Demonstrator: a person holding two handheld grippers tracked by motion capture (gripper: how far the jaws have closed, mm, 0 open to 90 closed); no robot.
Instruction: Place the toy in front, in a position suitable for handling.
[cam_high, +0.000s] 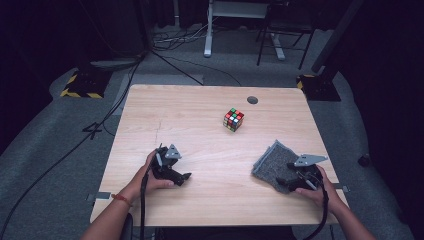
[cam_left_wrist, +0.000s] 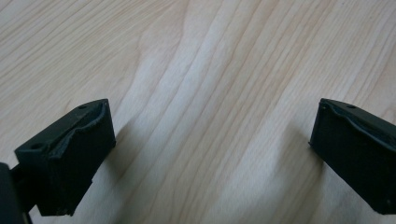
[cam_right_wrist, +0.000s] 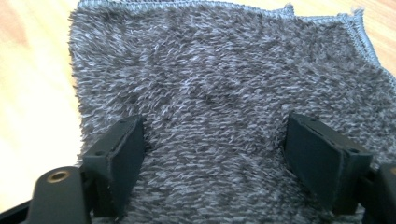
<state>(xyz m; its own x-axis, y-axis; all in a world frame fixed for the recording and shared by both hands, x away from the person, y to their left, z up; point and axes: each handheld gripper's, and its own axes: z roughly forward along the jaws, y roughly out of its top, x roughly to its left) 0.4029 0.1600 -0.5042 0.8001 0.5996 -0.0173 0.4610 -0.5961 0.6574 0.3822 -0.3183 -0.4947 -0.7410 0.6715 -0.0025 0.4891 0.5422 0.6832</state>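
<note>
While over the table (cam_high: 210, 150): press right gripper (cam_right_wrist: 212, 154) straight down into the cloth (cam_right_wrist: 224, 79), close both jaws on a fold. Lies at front right, pile between and under 2 wide-open, empty jaws. Left gripper (cam_left_wrist: 210, 154) likewise wide, empty, over bare wood. Cube (cam_high: 233, 120) well beyond.

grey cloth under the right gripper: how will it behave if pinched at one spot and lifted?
The grey cloth looks soft and fuzzy, so it will likely drape limply. Its pile should grip well against the right gripper's open fingers. On the smooth table, a push would probably bunch it.
</note>
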